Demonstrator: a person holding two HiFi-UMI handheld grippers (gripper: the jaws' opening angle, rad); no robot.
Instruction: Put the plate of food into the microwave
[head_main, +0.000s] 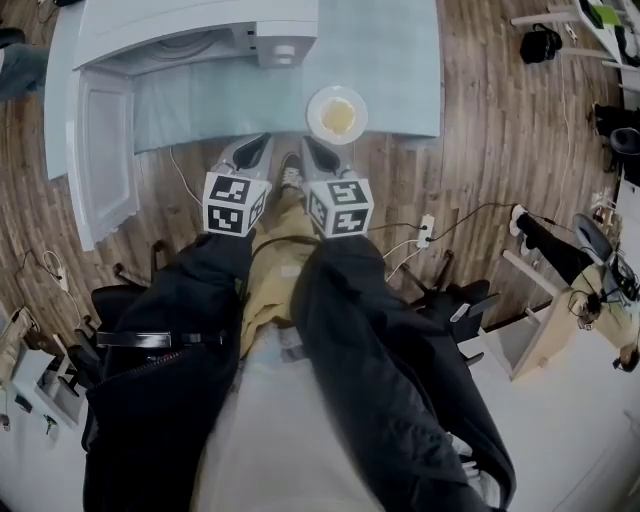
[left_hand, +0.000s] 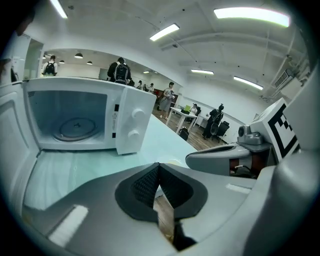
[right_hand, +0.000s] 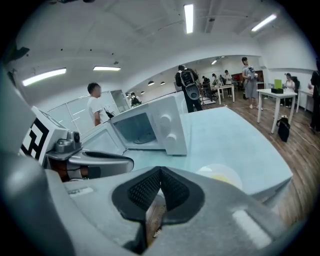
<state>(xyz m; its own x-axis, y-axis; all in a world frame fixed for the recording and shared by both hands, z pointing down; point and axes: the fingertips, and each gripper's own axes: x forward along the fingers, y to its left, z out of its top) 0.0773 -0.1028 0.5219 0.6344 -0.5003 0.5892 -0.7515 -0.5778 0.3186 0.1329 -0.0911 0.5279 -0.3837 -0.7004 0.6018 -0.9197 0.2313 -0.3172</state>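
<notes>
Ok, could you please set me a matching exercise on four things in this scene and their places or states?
1. microwave door
2. plate of food
3. left gripper
4. turntable

A. shut, nothing held
B. swung open
C. inside the microwave
D. on the table, near its front edge

Pairs: 1-B; 2-D; 3-A; 4-C

glossy plastic microwave (head_main: 200, 25), smooth table (head_main: 400, 60), wooden floor (head_main: 500, 150).
</notes>
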